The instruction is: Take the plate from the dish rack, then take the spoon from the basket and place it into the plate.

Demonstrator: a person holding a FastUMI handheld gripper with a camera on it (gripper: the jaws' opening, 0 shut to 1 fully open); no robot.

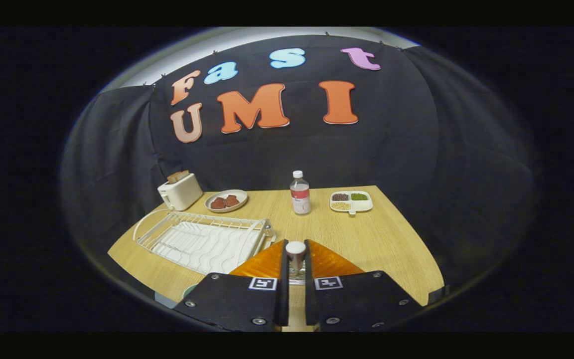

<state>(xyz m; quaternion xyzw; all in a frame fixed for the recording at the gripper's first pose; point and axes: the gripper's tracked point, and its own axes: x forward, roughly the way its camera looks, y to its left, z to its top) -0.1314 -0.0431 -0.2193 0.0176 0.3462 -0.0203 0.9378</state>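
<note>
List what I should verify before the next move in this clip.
1. Plate out of the rack: ok, it lies on the table beside the rack.
2. Spoon held: ok, the claw looks shut on its handle.
3. Spoon over the plate: ok, the plate shows under and on both sides of the fingers.
4. Spoon's lower end touching the plate: cannot tell, the fingers hide it.
5. Bottle out of the way: ok, it stands upright well beyond the fingers.
</note>
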